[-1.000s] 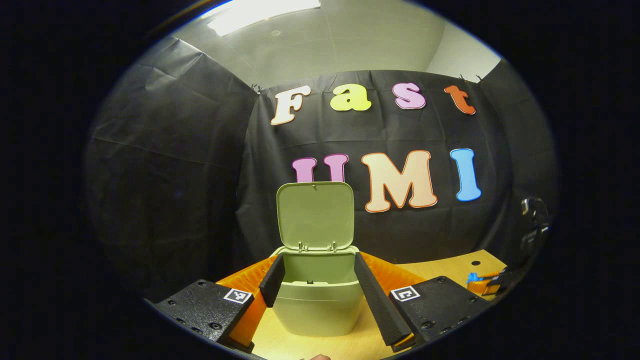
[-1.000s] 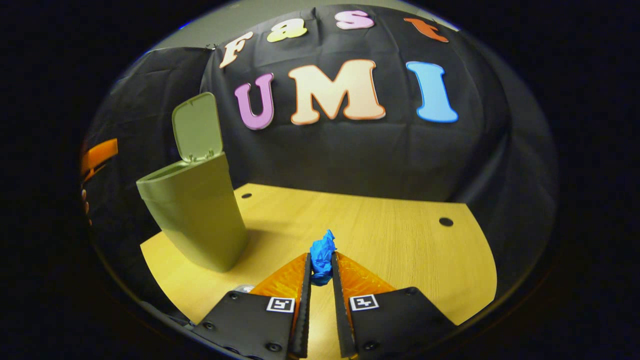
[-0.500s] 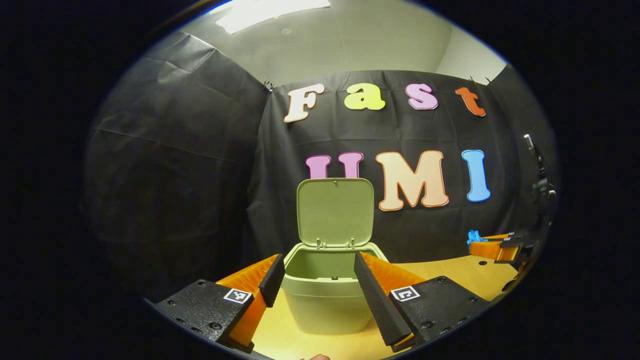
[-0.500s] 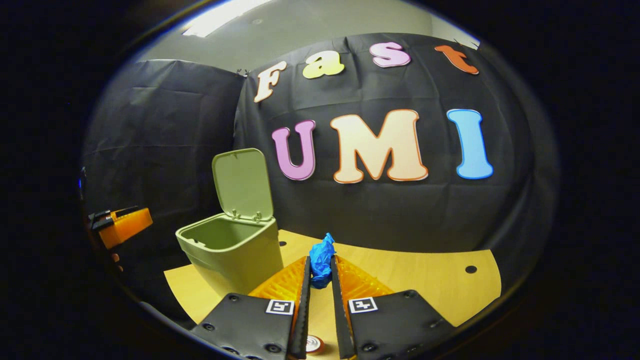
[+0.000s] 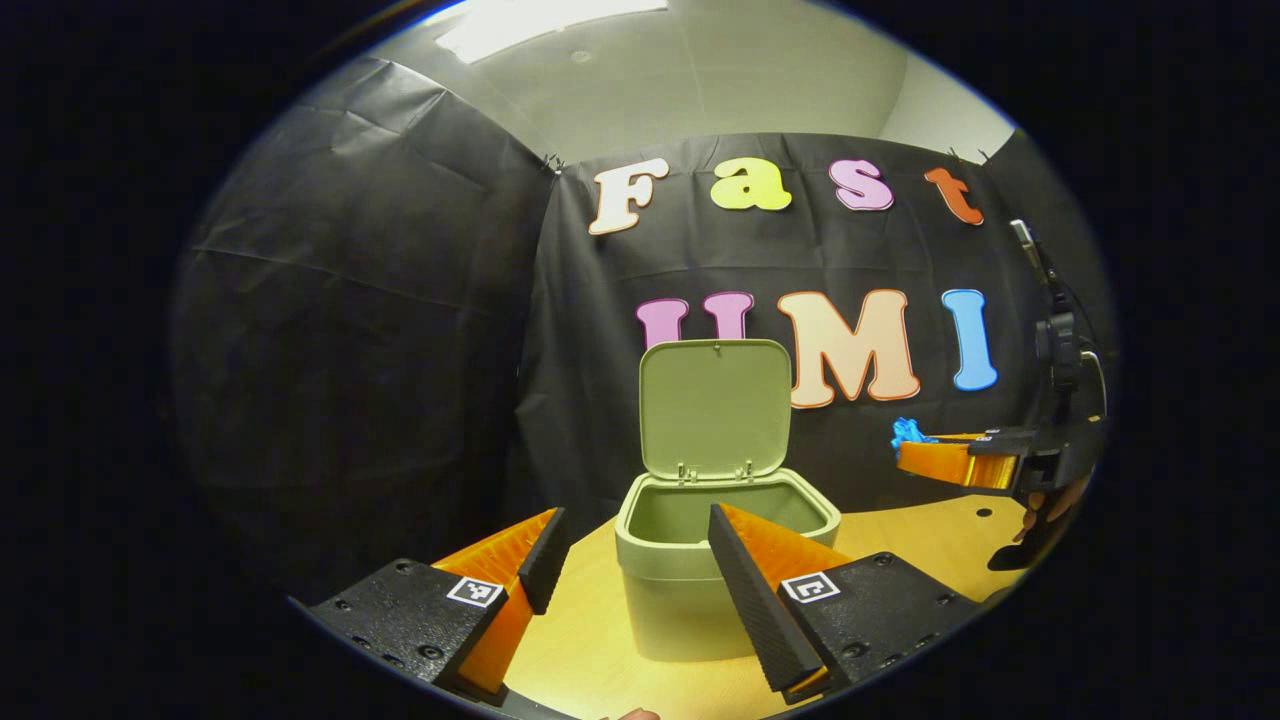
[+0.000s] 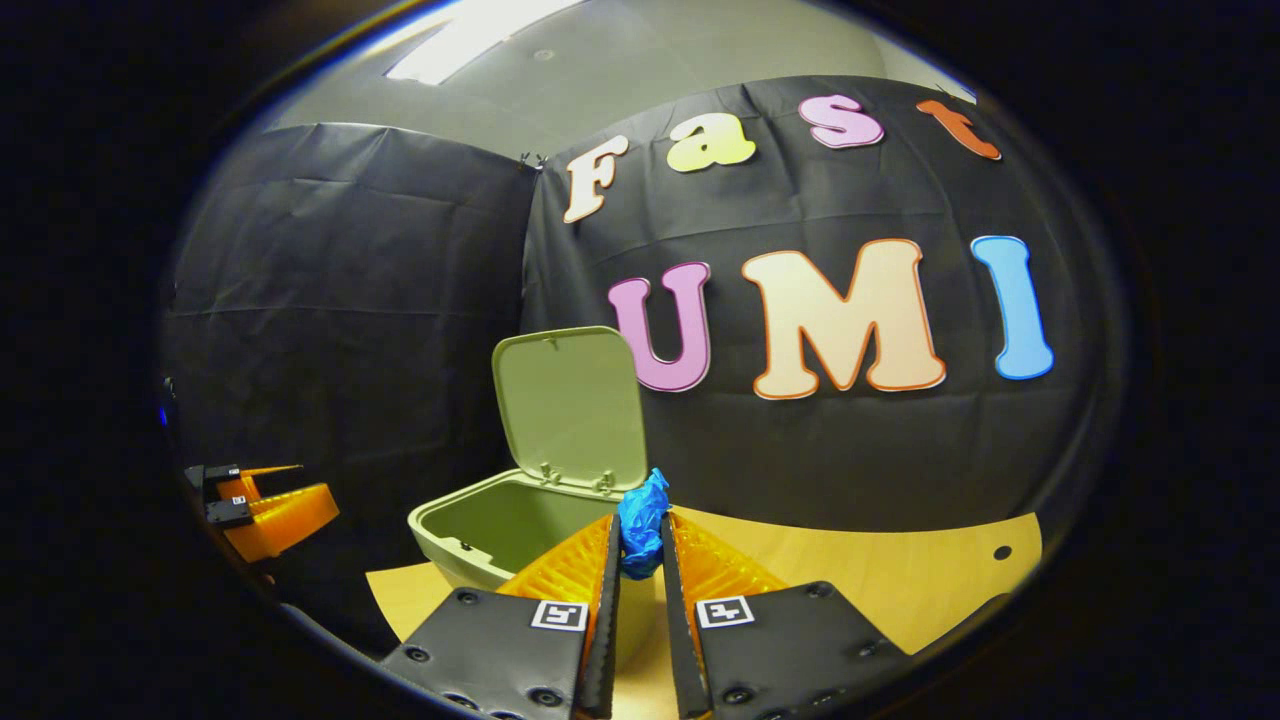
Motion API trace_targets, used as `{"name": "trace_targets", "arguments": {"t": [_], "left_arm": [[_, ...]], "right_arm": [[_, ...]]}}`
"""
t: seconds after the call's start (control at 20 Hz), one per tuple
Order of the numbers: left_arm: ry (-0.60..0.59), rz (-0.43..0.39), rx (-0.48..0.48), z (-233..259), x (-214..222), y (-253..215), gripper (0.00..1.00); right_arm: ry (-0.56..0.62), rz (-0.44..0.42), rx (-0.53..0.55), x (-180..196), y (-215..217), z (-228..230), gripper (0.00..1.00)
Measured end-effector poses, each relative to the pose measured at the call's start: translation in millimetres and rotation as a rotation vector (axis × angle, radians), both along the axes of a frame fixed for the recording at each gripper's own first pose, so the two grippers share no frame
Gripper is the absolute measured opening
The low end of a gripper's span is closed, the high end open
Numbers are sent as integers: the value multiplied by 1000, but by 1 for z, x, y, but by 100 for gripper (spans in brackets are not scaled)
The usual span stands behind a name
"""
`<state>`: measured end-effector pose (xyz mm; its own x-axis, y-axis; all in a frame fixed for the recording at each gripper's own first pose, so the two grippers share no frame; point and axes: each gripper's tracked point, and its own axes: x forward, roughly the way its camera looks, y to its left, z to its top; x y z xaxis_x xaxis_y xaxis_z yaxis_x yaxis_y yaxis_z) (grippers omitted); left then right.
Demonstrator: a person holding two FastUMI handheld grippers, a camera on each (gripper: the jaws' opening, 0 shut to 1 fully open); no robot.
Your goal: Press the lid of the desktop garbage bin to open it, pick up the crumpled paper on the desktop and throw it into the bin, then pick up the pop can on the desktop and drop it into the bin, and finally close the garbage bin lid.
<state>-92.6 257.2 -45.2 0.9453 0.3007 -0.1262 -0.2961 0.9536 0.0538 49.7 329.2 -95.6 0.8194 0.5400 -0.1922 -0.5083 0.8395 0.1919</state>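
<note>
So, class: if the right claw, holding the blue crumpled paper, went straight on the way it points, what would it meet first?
Probably the bin's near rim: the right claw with the crumpled paper points just over its open mouth, toward the raised lid. Depth is uncertain.

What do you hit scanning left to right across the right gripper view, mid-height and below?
Left gripper at the far left edge → open green bin, lid standing up → blue crumpled paper pinched in the right gripper → bare wooden desktop with a small dark hole.
</note>
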Motion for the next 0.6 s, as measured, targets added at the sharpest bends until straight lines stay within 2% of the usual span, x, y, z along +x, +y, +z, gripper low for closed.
{"name": "trace_targets", "arguments": {"t": [0.2, 0.25, 0.35, 0.5, 0.6], "left_arm": [[26, -5, -15, -14, -5, 15, 86], [30, -6, -15, -15, -5, 18, 86], [31, -9, -5, -16, -6, 24, 86], [37, -25, -9, -19, -2, 26, 86], [25, -47, -17, -16, 3, 20, 86]], "right_arm": [[34, 42, -8, -2, 45, -23, 25], [37, 44, -10, -2, 53, -27, 31], [34, 48, -25, 1, 66, -35, 29], [49, 59, -33, 2, 80, -48, 32], [25, 44, -32, -4, 72, -41, 77]]}}
